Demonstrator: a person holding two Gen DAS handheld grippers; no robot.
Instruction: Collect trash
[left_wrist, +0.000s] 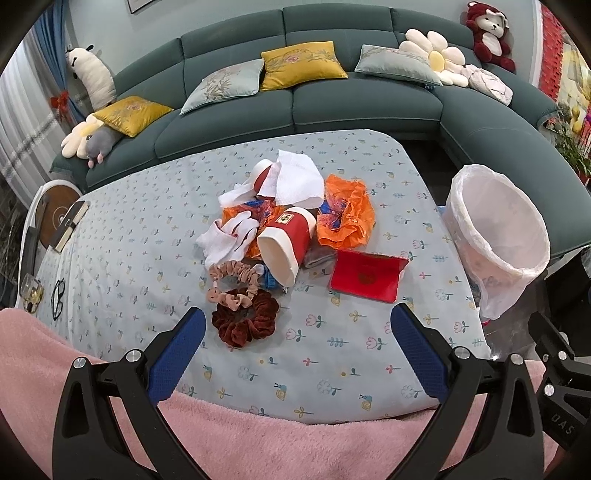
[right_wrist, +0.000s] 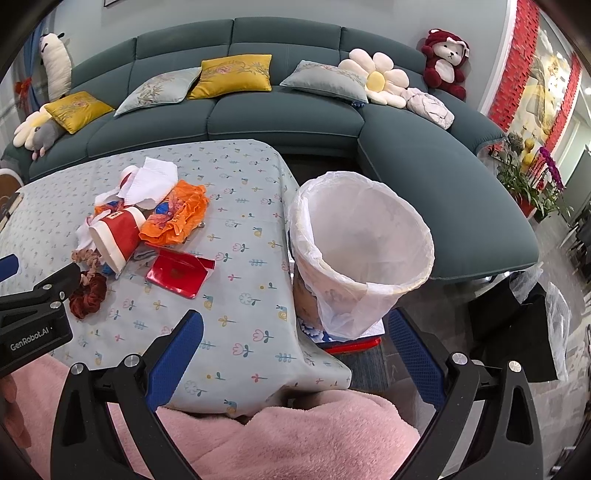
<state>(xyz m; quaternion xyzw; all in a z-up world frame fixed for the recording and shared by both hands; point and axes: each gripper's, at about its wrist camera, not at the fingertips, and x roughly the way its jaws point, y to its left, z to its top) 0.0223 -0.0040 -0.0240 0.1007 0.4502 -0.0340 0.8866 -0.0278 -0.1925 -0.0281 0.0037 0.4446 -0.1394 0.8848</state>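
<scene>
A pile of trash lies mid-table: a tipped red paper cup (left_wrist: 286, 243) (right_wrist: 116, 236), a second cup under white tissue (left_wrist: 291, 181) (right_wrist: 151, 181), orange wrappers (left_wrist: 345, 212) (right_wrist: 177, 218), a white cloth (left_wrist: 227, 238) and a red envelope (left_wrist: 365, 275) (right_wrist: 179, 275). A bin with a white liner (left_wrist: 498, 236) (right_wrist: 360, 247) stands off the table's right edge. My left gripper (left_wrist: 297, 345) is open and empty, near the table's front edge before the pile. My right gripper (right_wrist: 295, 350) is open and empty, low at the table's right front corner, before the bin.
A pink scrunchie (left_wrist: 232, 280) and a dark red scrunchie (left_wrist: 245, 321) (right_wrist: 88, 295) lie in front of the pile. Glasses (left_wrist: 58, 299) and a book (left_wrist: 70, 225) lie at the table's left. A teal sofa (left_wrist: 295, 107) with cushions stands behind. A pink blanket (left_wrist: 258, 443) covers the foreground.
</scene>
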